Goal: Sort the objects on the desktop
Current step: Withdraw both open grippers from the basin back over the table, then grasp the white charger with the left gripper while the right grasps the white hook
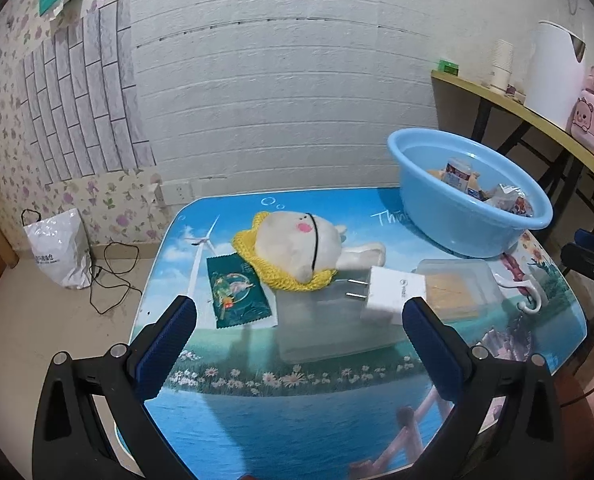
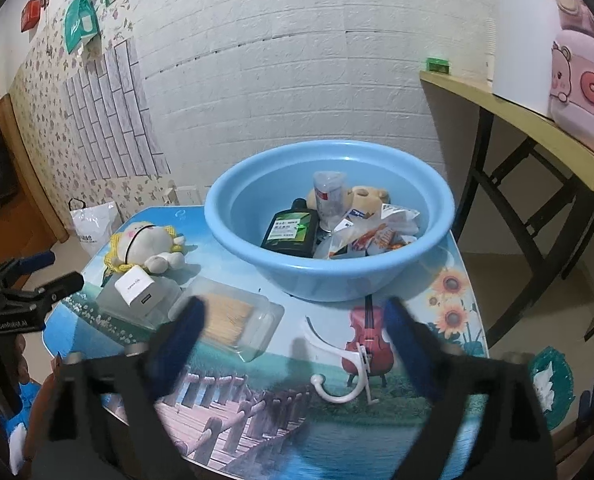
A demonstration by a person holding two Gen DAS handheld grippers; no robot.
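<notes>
Picture-covered table (image 2: 257, 420) is holding clutter; I am keeping both the left gripper (image 1: 299, 316) and right gripper (image 2: 293, 320) wide and empty; the charger (image 1: 393, 294) is sitting loose on a clear box (image 1: 337, 332), so bumping it could be knocking it off.

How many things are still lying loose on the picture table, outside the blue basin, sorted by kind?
Soft toys: 1, the plush doll
Sachets: 1, the green packet
Chargers: 1, the white plug
Clear plastic boxes: 2, the flat box under the plug and the toothpick box
Hooks: 1, the white hook
Total: 6
</notes>
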